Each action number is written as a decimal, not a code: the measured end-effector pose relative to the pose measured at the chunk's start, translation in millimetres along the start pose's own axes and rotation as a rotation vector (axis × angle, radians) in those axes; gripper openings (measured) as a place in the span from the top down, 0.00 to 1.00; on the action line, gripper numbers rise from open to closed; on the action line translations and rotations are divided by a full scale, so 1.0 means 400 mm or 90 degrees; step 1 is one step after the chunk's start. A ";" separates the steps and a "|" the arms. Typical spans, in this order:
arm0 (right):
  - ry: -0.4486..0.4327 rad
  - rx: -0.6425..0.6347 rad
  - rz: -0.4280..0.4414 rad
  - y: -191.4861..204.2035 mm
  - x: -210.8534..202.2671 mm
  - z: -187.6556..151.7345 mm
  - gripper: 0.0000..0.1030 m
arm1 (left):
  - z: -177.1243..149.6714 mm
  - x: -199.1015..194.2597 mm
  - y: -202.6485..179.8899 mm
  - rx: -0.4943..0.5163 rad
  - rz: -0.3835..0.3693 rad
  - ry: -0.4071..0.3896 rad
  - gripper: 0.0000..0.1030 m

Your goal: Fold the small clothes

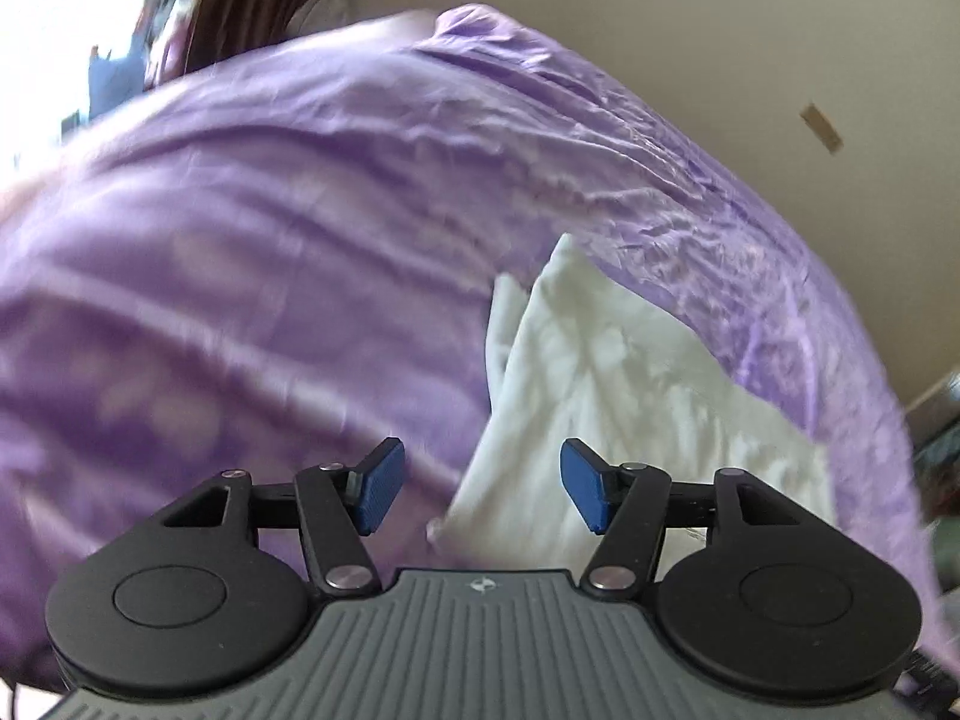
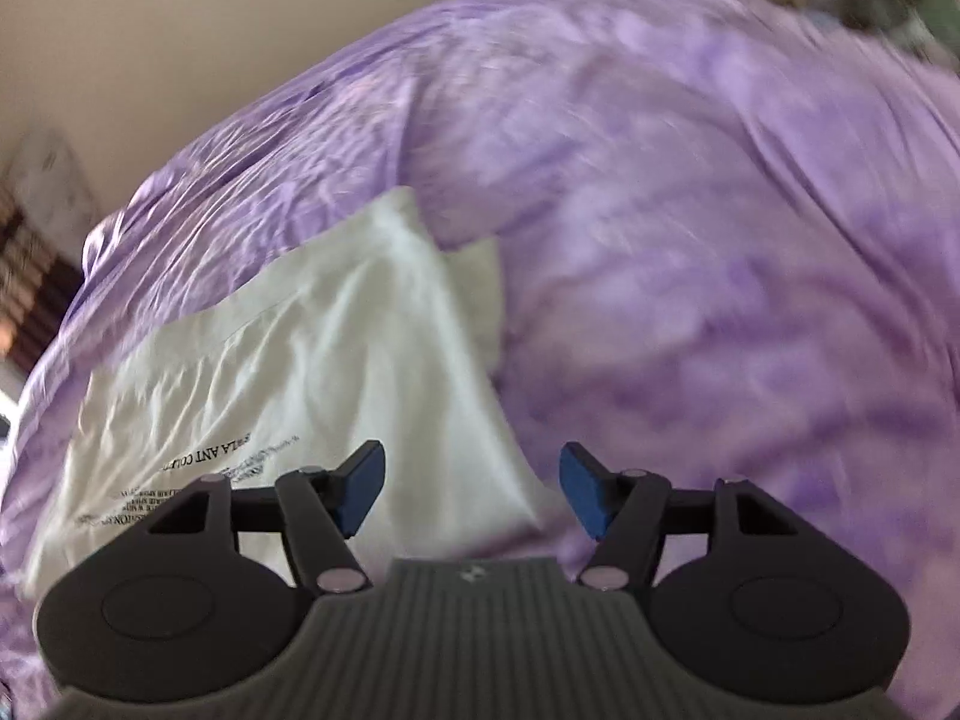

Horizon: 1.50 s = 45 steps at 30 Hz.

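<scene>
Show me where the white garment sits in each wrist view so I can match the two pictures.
Left wrist: white garment lies lower right of centre, running up from between the open left gripper.
Right wrist: it fills the lower left, black printed text near the open right gripper.
Shared landmark: the purple bedspread under it, also seen at; the garment's pointed far corner rests on it.
</scene>
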State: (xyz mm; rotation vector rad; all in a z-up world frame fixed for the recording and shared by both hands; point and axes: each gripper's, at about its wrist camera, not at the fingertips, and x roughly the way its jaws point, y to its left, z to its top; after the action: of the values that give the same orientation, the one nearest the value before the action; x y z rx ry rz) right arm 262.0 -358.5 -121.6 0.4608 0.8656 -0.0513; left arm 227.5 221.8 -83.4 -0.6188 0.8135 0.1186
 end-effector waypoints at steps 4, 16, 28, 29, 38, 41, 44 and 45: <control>0.015 0.123 0.048 -0.080 0.007 -0.026 0.40 | -0.028 0.037 0.051 -0.083 -0.055 0.033 0.32; -0.019 0.319 0.186 -0.185 0.042 -0.057 0.96 | -0.070 0.030 0.081 -0.139 -0.117 -0.015 0.88; -0.003 0.229 0.036 -0.159 0.039 -0.076 1.00 | -0.110 0.095 0.050 -0.010 0.055 0.048 0.87; -0.001 0.214 0.024 -0.150 0.040 -0.075 1.00 | -0.109 0.097 0.049 -0.005 0.058 0.050 0.87; -0.030 0.121 -0.045 -0.092 0.004 -0.067 0.85 | -0.106 0.035 -0.005 0.082 0.138 0.027 0.61; -0.070 0.054 -0.100 -0.057 -0.036 -0.073 0.75 | -0.098 -0.018 -0.034 0.107 0.168 -0.028 0.61; -0.109 -0.024 -0.107 -0.004 -0.071 -0.075 0.74 | -0.093 -0.048 -0.088 0.142 0.115 -0.052 0.61; -0.119 -0.056 -0.098 0.021 -0.077 -0.076 0.74 | -0.094 -0.046 -0.111 0.160 0.089 -0.045 0.61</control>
State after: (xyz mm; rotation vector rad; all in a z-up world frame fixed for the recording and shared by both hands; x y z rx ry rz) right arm 221.9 -342.7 -112.5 0.3014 0.7147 -0.1939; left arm 205.1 167.0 -69.1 -0.3196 0.7881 0.1615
